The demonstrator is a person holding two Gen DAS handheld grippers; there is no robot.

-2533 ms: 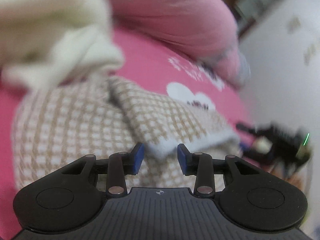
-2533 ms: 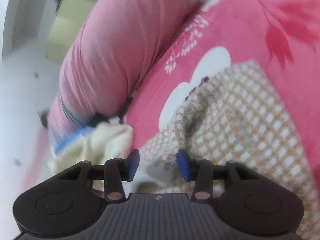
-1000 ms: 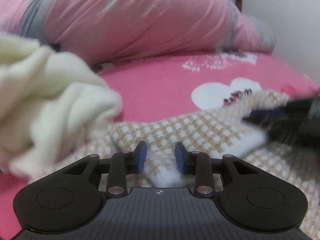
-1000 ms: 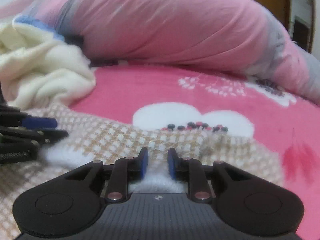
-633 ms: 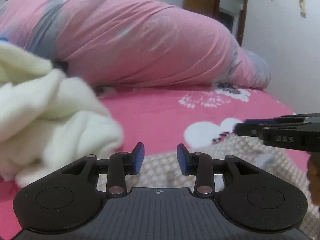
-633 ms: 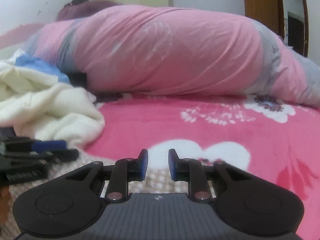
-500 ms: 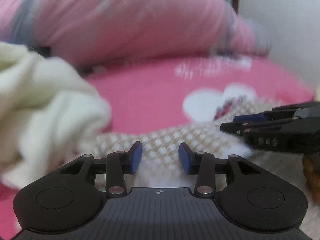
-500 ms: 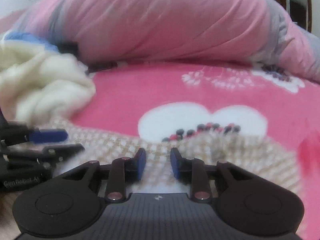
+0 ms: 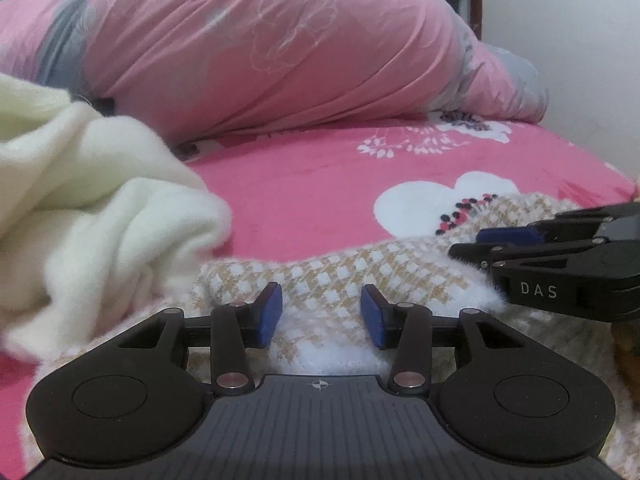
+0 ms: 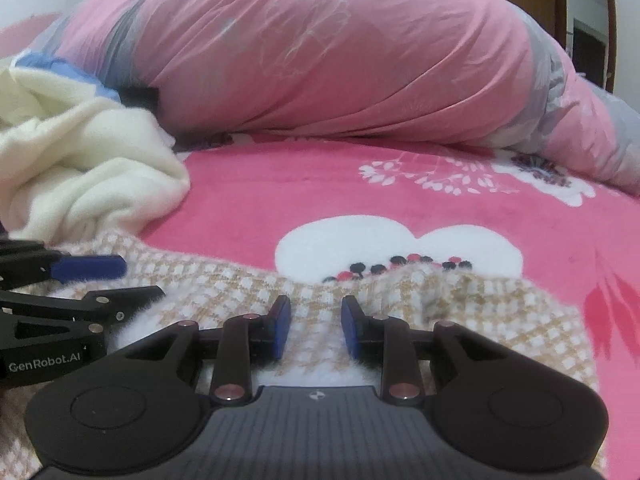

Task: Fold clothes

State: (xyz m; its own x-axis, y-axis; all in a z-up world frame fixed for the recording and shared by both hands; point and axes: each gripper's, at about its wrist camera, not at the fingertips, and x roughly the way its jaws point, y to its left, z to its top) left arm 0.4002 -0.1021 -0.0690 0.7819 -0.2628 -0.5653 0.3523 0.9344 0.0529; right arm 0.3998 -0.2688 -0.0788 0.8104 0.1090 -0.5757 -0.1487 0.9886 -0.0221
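- The beige-and-white checked knit garment (image 9: 340, 276) lies on the pink floral plush bedspread (image 9: 320, 184), with its fluffy white lining showing along the near edge.
- The left gripper (image 9: 321, 312) sits low over that edge; its blue-padded jaws stand moderately apart with cloth between them, not pinched.
- The right gripper (image 10: 311, 328) sits just beside it over the same edge; its jaws are narrower, also unclamped.
- Handling judgement: the knit looks soft, thick, light and limp. It will sag and stretch when lifted.
- Take hold at the doubled hem, two points well apart, pinching all layers.
- A crumpled cream fleece garment (image 10: 80, 160) lies at the left, touching the knit's far corner.
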